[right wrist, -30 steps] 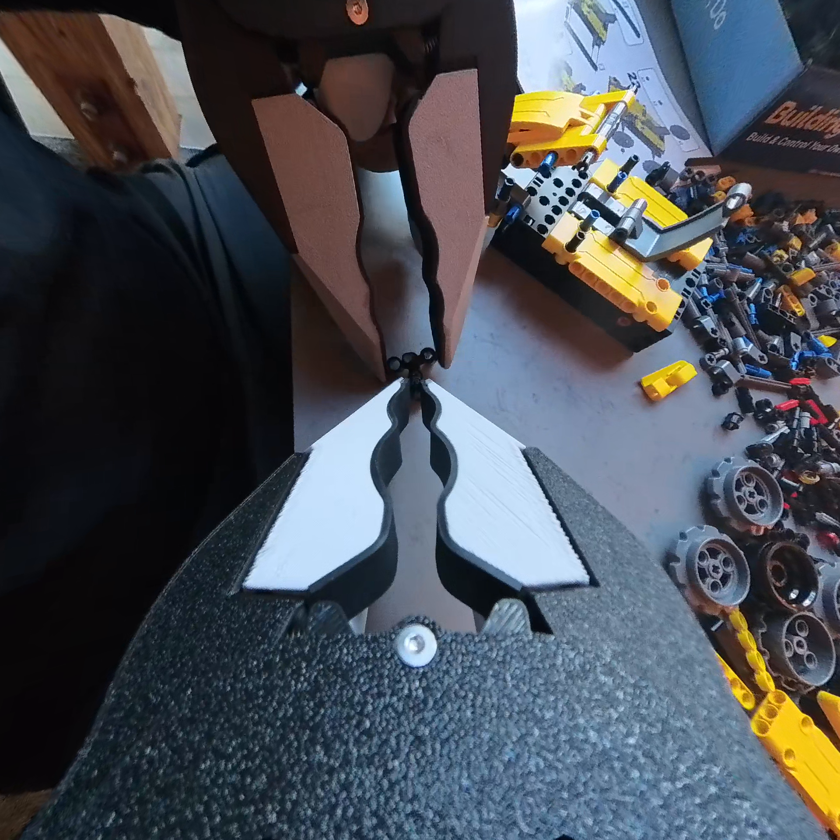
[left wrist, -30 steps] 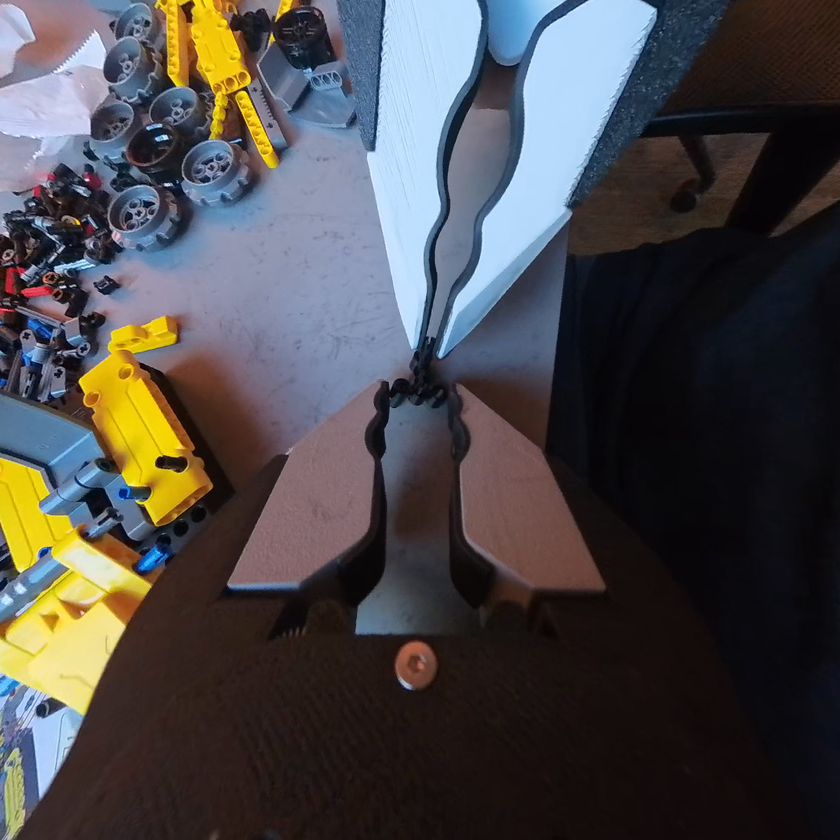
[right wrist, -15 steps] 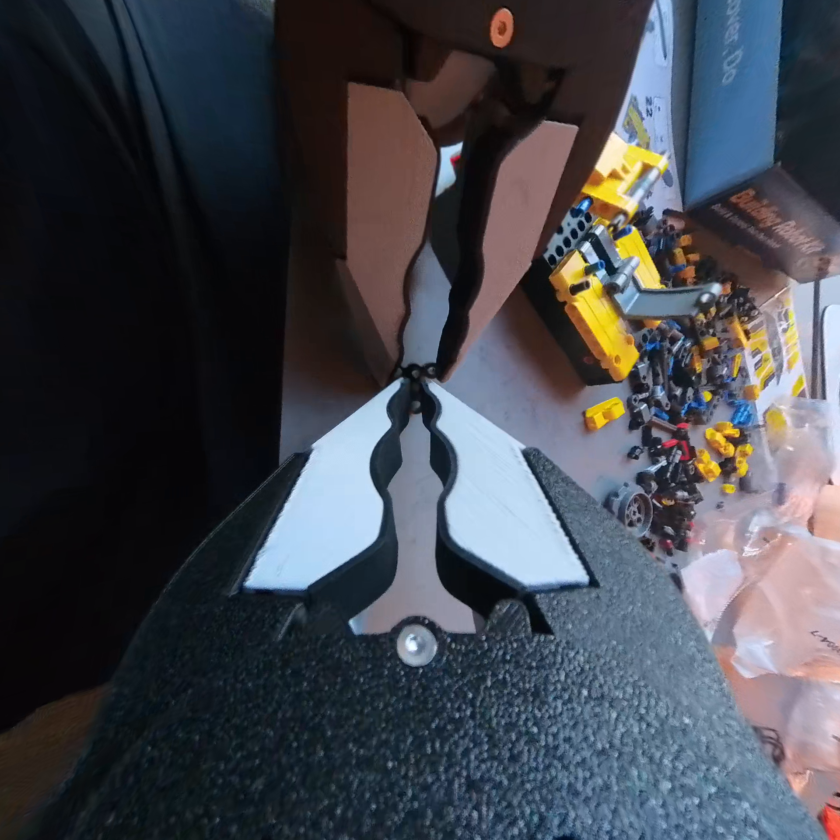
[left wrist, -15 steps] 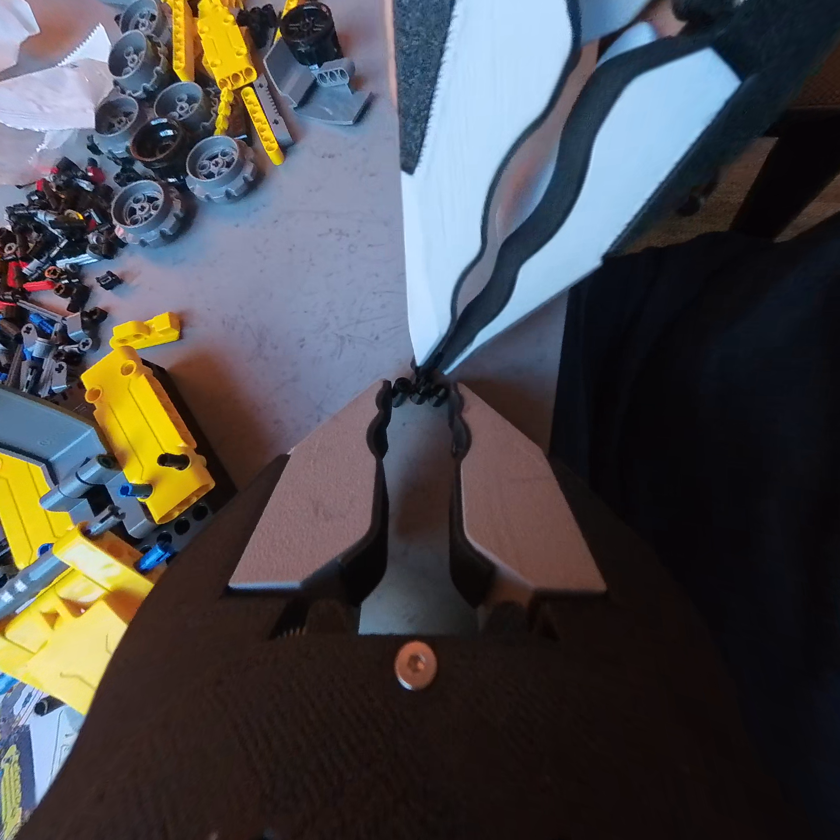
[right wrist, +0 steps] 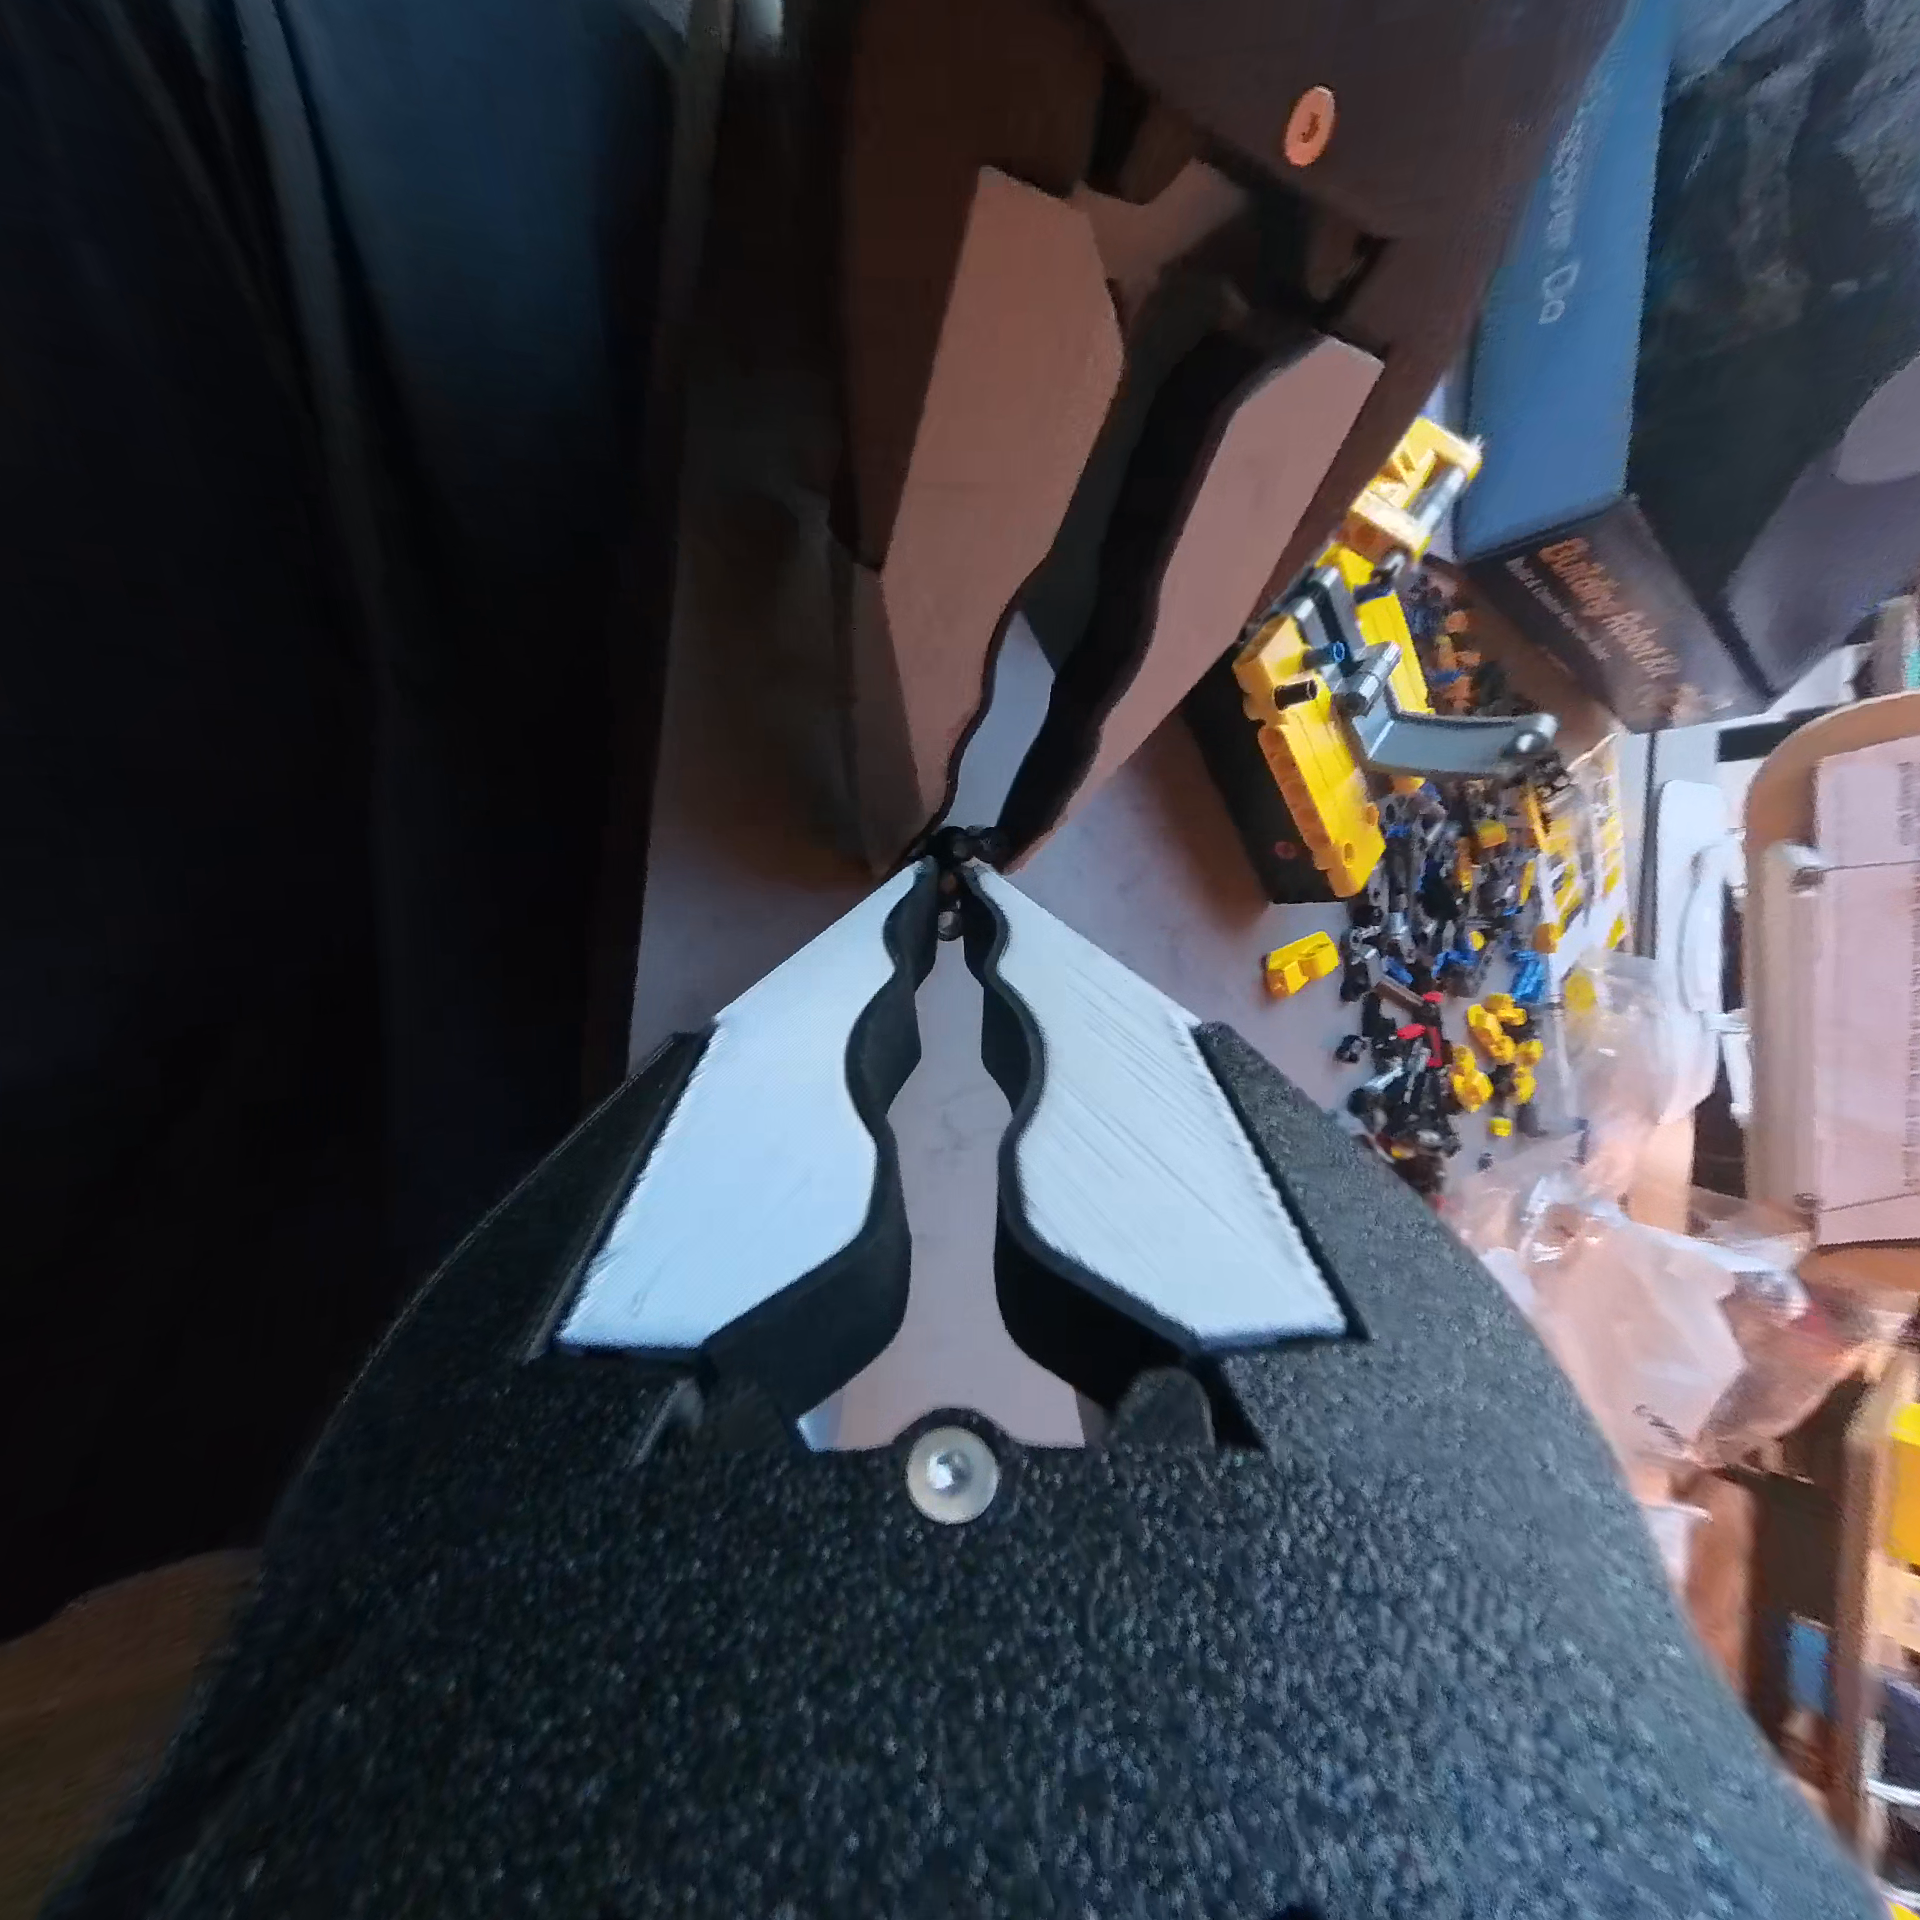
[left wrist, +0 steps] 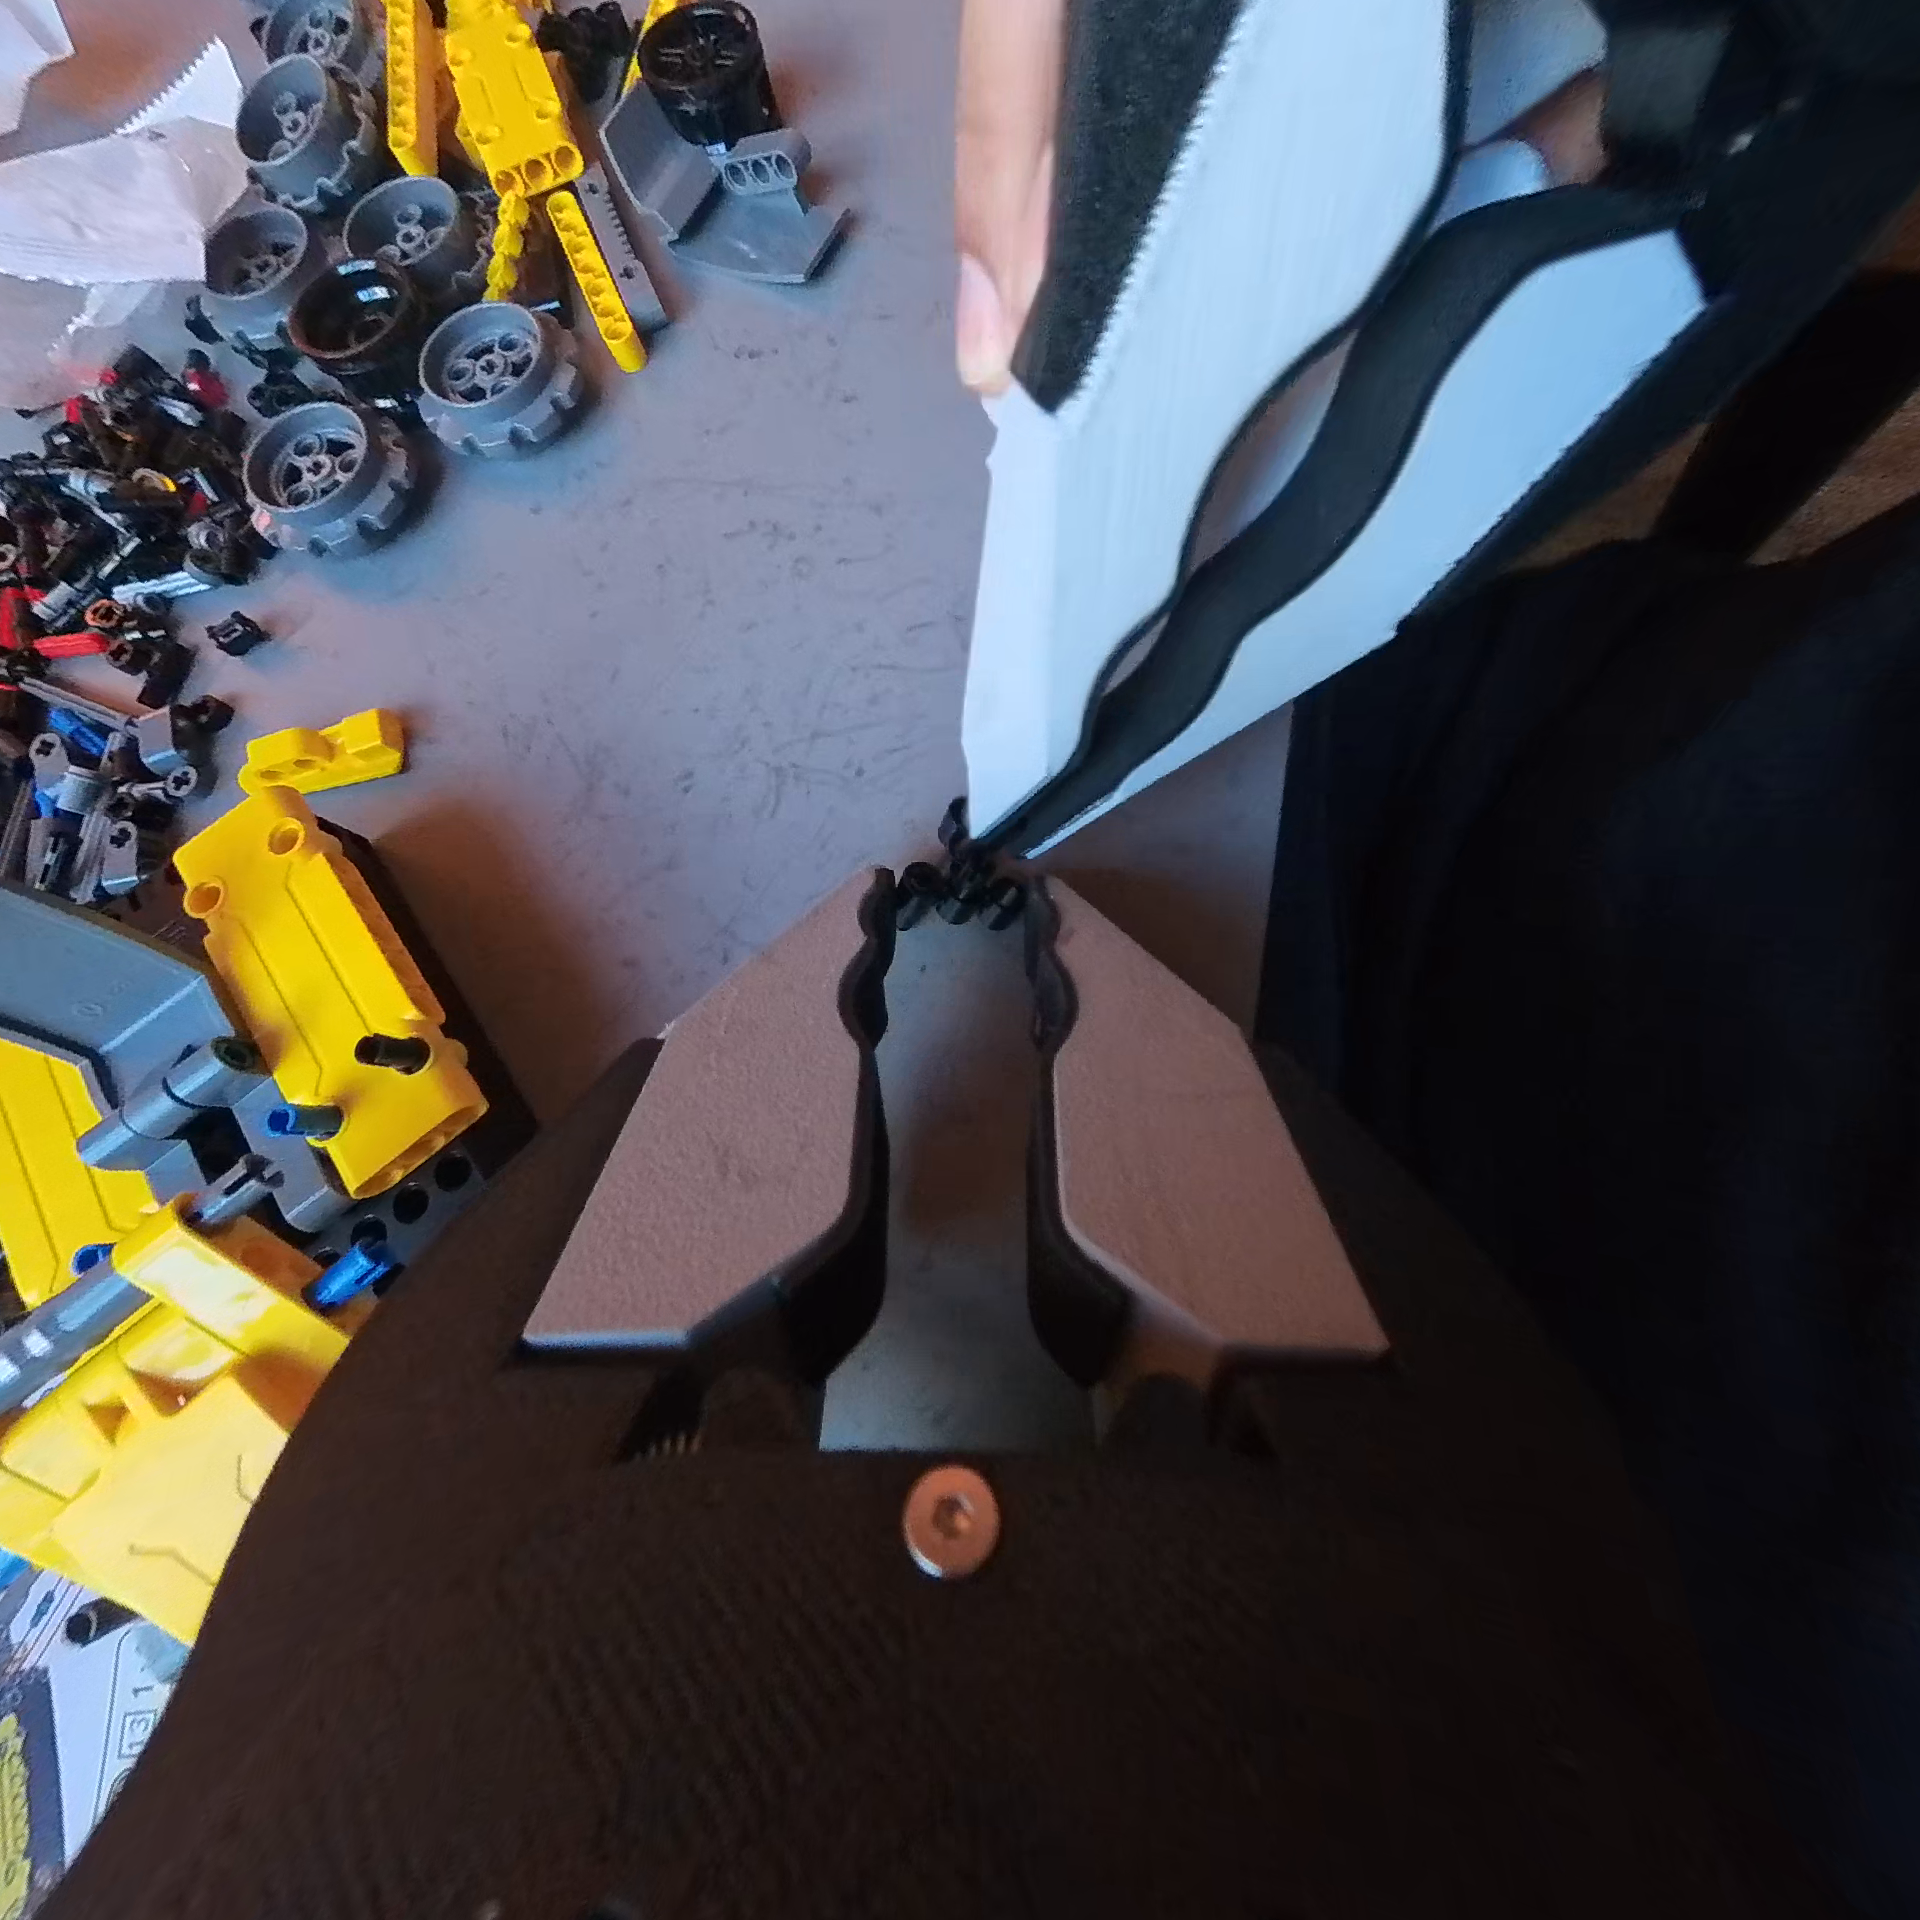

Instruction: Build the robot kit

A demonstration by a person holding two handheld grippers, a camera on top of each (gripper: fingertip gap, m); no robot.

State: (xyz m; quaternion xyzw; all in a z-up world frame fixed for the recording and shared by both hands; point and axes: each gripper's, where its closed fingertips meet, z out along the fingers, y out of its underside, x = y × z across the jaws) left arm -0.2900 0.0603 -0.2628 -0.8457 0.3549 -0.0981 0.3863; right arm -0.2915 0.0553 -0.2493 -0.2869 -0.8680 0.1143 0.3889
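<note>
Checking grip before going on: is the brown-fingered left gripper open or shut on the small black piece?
Shut on it. The left gripper pinches the small black piece between its tips; the right gripper clamps the other end.

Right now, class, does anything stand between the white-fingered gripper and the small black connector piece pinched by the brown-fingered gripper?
Nothing visible does. The white-fingered right gripper already meets the small black connector piece tip to tip, opposite the brown-fingered left gripper, above the bare grey tabletop.
</note>
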